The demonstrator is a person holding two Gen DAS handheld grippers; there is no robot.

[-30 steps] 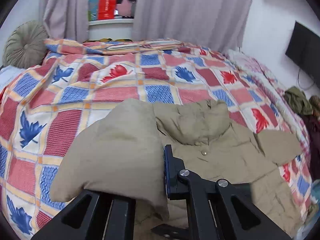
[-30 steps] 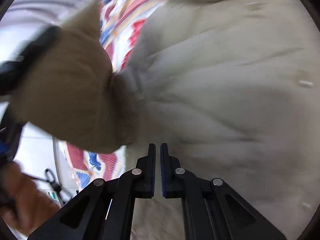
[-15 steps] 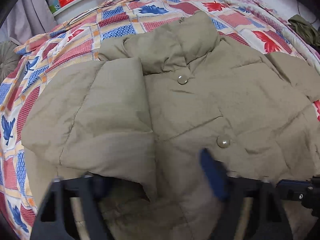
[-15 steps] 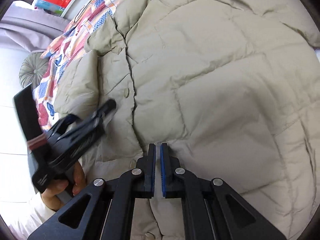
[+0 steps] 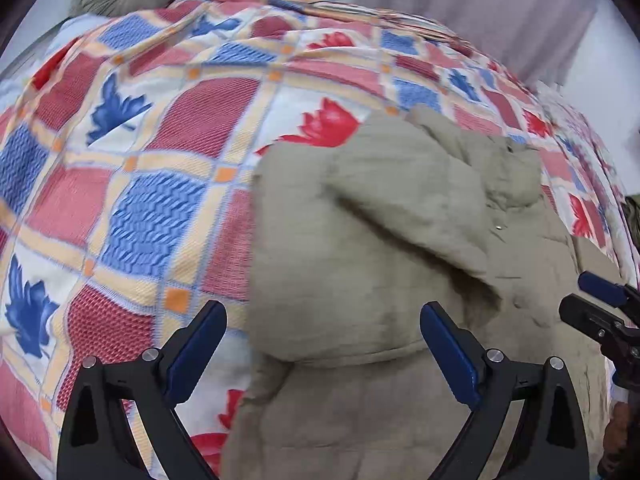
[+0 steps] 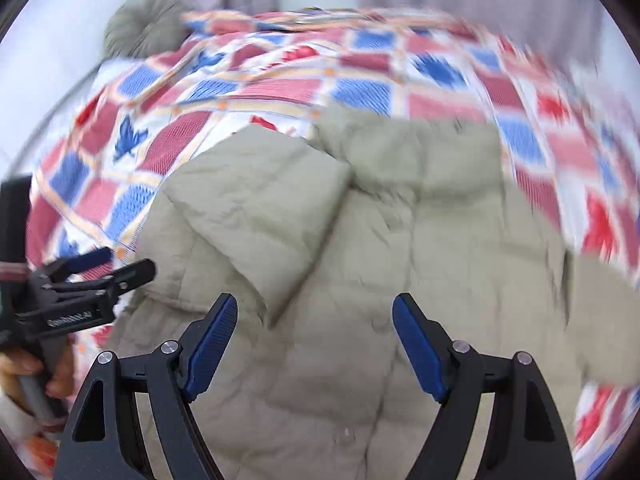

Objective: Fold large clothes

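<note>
Lying flat on the red-and-blue checked quilt [image 5: 152,208] of the bed, the puffy beige coat [image 6: 360,280] sits ahead of both grippers, 1 sleeve [image 5: 360,248] folded inward for neatness. Left gripper [image 5: 322,340] and right gripper [image 6: 314,338] fingers are spread wide, grasping nothing.

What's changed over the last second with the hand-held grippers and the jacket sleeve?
The left hand-held gripper let go of the sleeve, which now lies folded over the jacket front. The right hand-held gripper, shut before, has opened too. Both have pulled back and hold nothing. The jacket stays on the patterned bedspread, far sleeve not folded.
</note>
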